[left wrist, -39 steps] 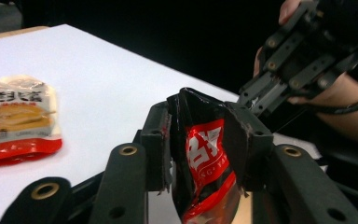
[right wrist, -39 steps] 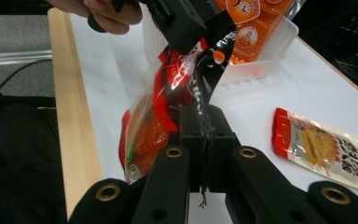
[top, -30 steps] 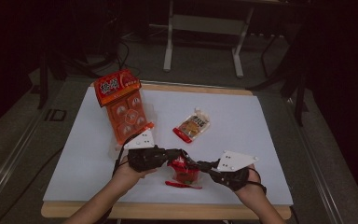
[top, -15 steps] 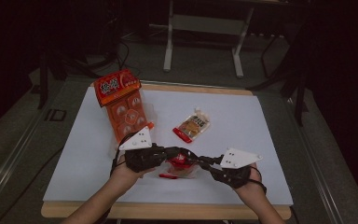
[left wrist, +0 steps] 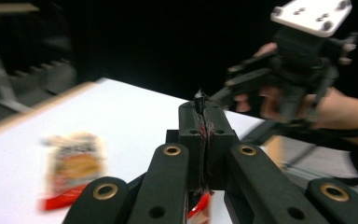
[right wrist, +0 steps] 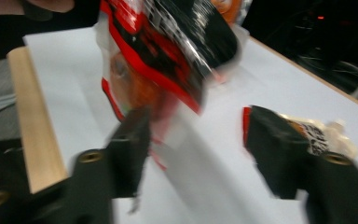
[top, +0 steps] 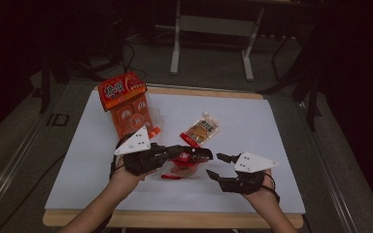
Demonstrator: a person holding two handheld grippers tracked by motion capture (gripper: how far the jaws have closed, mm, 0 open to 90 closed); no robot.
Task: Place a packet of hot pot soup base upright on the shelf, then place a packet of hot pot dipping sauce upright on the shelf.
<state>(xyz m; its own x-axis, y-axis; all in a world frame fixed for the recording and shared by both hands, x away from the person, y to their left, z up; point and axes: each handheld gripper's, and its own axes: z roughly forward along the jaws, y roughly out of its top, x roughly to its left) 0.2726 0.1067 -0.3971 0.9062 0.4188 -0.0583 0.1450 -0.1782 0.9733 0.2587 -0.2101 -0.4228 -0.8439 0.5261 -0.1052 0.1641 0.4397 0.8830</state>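
Observation:
A small red and black snack packet (top: 196, 156) hangs just above the white table top (top: 252, 131), and my left gripper (top: 183, 152) is shut on its edge. In the left gripper view the two jaws (left wrist: 204, 116) press flat on the thin foil. My right gripper (top: 214, 165) stands open just right of the packet; its jaws have just been opening. In the right gripper view the packet (right wrist: 168, 51) hangs blurred beyond the spread jaws (right wrist: 198, 135), and nothing is gripped between them. A thin red strip (top: 174, 176) lies on the table under the packet.
A second snack pouch (top: 201, 130) lies behind the grippers, and a large orange multi-pack (top: 126, 104) sits at the back left. The wooden front edge (top: 175, 219) runs close behind both hands. A stand's metal legs (top: 177, 43) rise beyond the table.
The right gripper's jaws have opened and come off the packet, drawing slightly to the right. The left gripper has lifted the packet a little.

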